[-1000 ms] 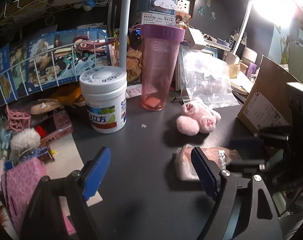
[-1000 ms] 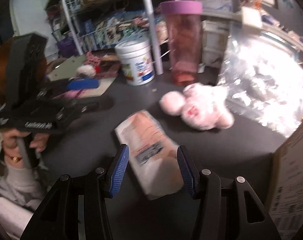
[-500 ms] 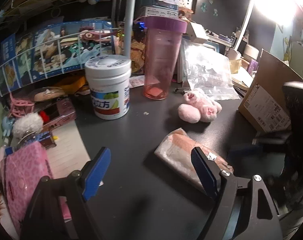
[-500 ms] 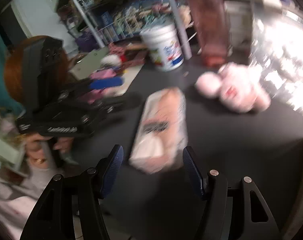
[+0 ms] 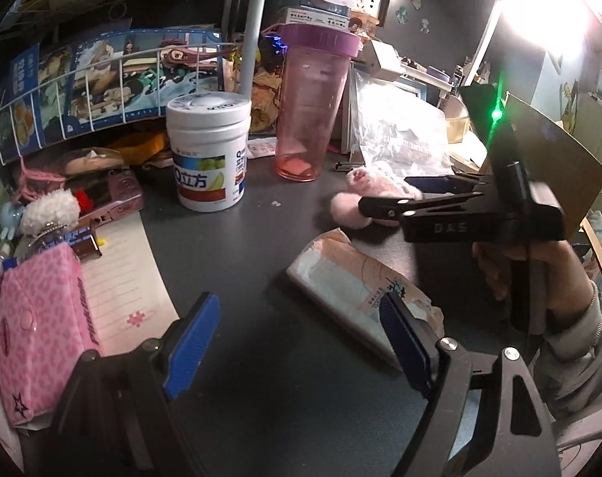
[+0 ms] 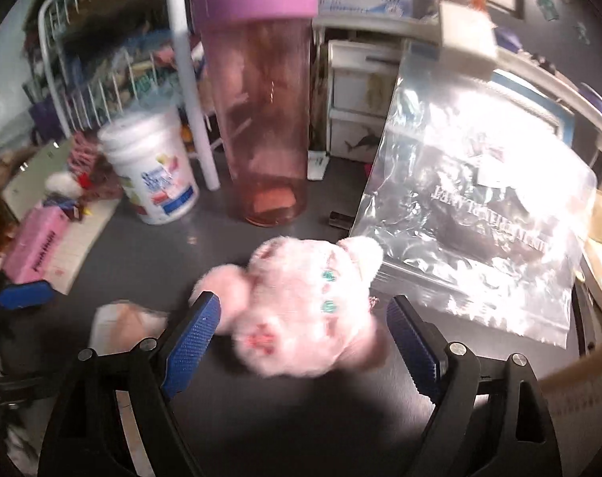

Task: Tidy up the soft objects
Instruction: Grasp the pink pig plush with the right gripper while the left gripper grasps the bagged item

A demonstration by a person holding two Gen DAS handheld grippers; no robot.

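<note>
A pink plush toy (image 6: pixel 301 306) lies on the dark desk between the open fingers of my right gripper (image 6: pixel 301 338); the pads are not touching it. In the left wrist view the plush (image 5: pixel 360 202) is partly hidden behind the right gripper (image 5: pixel 384 194). A soft pack of tissues (image 5: pixel 356 282) lies flat on the desk, its near end by the right fingertip of my open, empty left gripper (image 5: pixel 301 338). The pack's corner shows in the right wrist view (image 6: pixel 118 322).
A pink tumbler (image 5: pixel 313 107), a white jar (image 5: pixel 209 155) and a clear plastic bag (image 6: pixel 480 218) stand behind the plush. A pink leopard pouch (image 5: pixel 34 318) and a notepad (image 5: pixel 122 274) lie at left. A cardboard box (image 5: pixel 555 159) is at right.
My right gripper has let go of the tissue pack, which now lies on the desk, and has swung over to the pink plush. The left gripper has drawn back a little.
</note>
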